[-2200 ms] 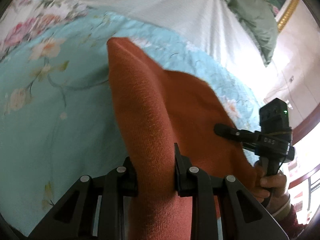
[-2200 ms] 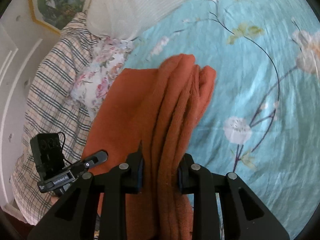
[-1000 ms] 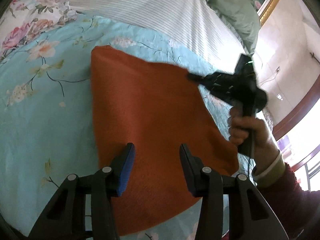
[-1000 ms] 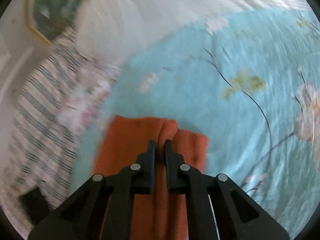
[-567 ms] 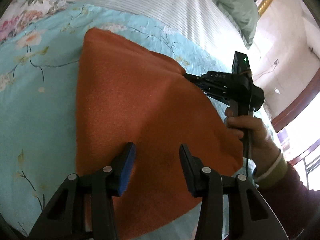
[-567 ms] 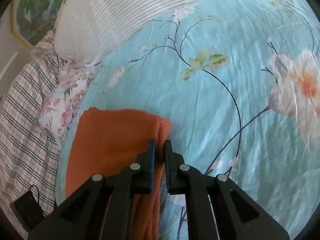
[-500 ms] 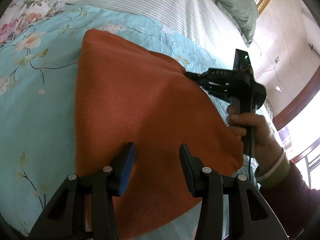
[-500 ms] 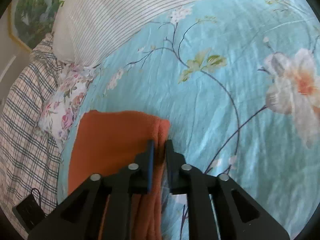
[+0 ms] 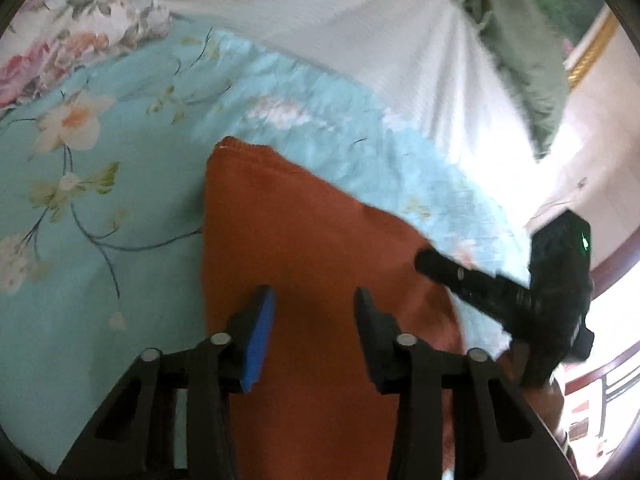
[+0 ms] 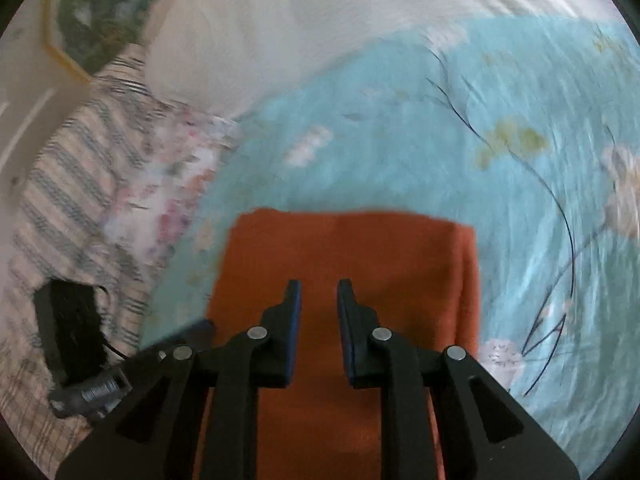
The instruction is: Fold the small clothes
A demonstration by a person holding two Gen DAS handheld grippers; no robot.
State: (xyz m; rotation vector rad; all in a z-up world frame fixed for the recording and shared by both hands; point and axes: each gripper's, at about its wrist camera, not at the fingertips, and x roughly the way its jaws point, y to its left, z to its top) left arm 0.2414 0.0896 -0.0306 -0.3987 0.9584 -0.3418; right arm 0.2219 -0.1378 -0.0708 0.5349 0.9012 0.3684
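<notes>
Your left gripper (image 9: 314, 300) has its fingers spread wide apart, with nothing between them. One finger carries a blue pad (image 9: 260, 336) on its inner face. The fingers sit over the orange cloth (image 9: 304, 248), which fills the gap between them in the left wrist view; whether they touch the fabric cannot be told.

Your right gripper (image 10: 318, 294) has its fingers parted by a narrower gap, and nothing is clamped. They point across the same orange cloth (image 10: 352, 248), which shows through the gap.

The orange cloth lies flat on the bed, on a light blue floral bedspread (image 9: 80, 240). In the right wrist view it reads as a rough rectangle with a straight far edge and a doubled layer along its right edge. In the left wrist view its far left corner is a clean point.

From the left wrist view, your right gripper (image 9: 430, 262) appears at the right, its tips at the right edge of the cloth. From the right wrist view, the left gripper (image 10: 200, 326) appears at the lower left, beside the cloth's left edge.

A white striped pillow (image 10: 280, 20) lies beyond the bedspread, a green pillow (image 9: 520, 40) near it. Checked bedding (image 10: 72, 184) lies to the left. Both views are motion-blurred.
</notes>
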